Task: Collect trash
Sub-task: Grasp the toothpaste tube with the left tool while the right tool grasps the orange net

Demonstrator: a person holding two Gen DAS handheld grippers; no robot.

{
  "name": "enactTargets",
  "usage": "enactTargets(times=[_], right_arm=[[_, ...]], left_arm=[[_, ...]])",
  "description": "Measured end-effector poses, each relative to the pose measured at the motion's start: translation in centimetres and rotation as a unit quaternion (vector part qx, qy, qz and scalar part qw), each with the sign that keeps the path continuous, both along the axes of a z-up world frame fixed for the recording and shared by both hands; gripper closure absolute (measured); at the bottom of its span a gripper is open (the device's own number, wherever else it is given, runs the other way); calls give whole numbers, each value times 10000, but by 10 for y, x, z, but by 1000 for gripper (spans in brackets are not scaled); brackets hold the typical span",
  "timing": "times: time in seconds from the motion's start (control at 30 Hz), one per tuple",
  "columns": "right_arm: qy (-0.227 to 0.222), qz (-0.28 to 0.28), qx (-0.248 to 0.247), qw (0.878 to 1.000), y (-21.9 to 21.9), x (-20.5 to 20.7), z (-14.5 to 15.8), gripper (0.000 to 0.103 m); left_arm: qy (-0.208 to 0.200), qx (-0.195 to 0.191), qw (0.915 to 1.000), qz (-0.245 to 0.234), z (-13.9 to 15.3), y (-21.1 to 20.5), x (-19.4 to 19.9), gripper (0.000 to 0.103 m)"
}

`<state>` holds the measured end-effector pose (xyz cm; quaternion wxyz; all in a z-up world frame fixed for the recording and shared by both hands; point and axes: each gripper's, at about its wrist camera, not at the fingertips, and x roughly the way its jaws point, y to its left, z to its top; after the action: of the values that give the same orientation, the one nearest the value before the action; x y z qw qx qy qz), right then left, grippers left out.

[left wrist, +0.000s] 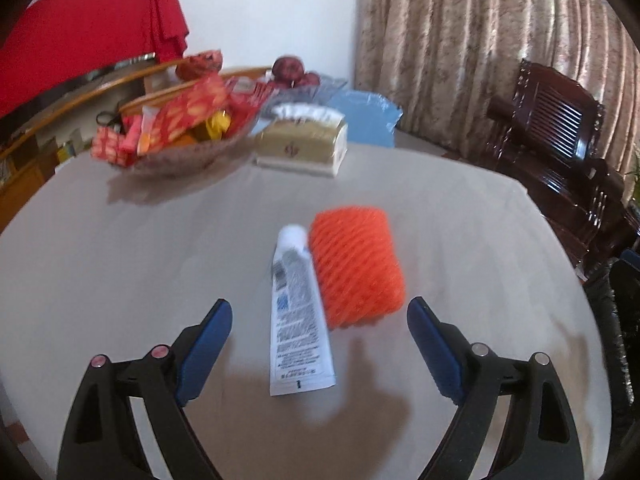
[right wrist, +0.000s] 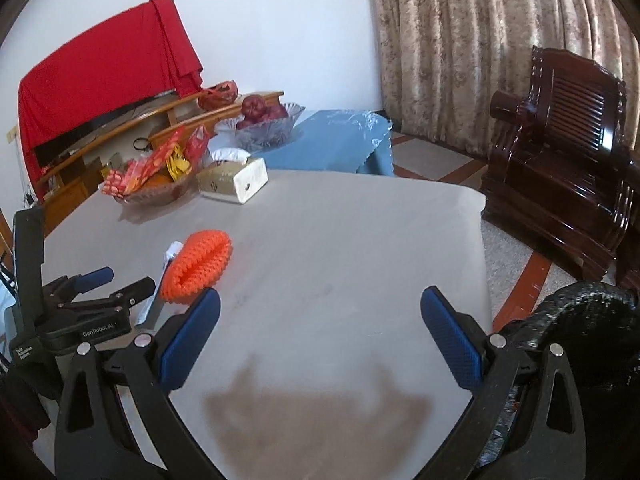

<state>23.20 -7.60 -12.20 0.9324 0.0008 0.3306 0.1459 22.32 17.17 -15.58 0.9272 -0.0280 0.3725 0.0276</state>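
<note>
With jaws spread wide, the left gripper (left wrist: 320, 320) straddles the white squeezed plastic tube (left wrist: 298, 312), whose touching neighbour, the orange foam net sleeve (left wrist: 356, 268), could snag when they close.

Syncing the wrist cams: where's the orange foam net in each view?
Left wrist: foam net centre frame, ahead of the open fingers, touching the tube on its right.
Right wrist: foam net left of centre, beyond the left fingertip.
Shared landmark: tissue box at the table's far side.
</note>
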Motion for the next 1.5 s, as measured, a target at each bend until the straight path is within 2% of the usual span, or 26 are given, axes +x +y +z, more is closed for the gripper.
enactTargets(times=[0.33, 0.5, 0.6, 0.63, 0.73, 0.93, 1.1, 1.2, 1.27, 1.33, 1.5], right_arm=[[187, 153, -91, 9997, 23, 16, -16, 5], [250, 223, -121, 9994, 34, 23, -21, 5], [291, 266, -143, 9991, 40, 27, -25, 5], [299, 282, -148, 9990, 41, 27, -26, 5], [326, 360, -177, 9987, 49, 30, -28, 5], [361, 539, -270, 9975, 69, 36, -32, 5], [391, 615, -302, 9969, 82, 42, -34, 6], [394, 645, -302, 9967, 88, 47, -34, 6], [380, 674, -327, 9965, 94, 51, -33, 6], [379, 721, -343, 9961, 101, 54, -33, 6], [371, 860, -331, 9951, 118, 60, -31, 6]], left_arm=[[421, -31, 9991, 73, -30, 6, 13, 21], [703, -7, 9974, 122, -44, 13, 17, 30], [662, -97, 9976, 178, -43, 22, 20, 38], [655, -103, 9976, 195, -42, 24, 20, 44], [564, -402, 9971, 314, -40, 39, 19, 56], [398, -817, 9940, 609, -36, 67, 19, 63], [374, -844, 9942, 554, -34, 74, 33, 71], [394, -913, 9939, 484, -35, 76, 43, 83], [374, -919, 9941, 442, -35, 75, 46, 94], [317, -937, 9943, 401, -31, 77, 44, 100], [158, -901, 9946, 481, -22, 87, 32, 101]])
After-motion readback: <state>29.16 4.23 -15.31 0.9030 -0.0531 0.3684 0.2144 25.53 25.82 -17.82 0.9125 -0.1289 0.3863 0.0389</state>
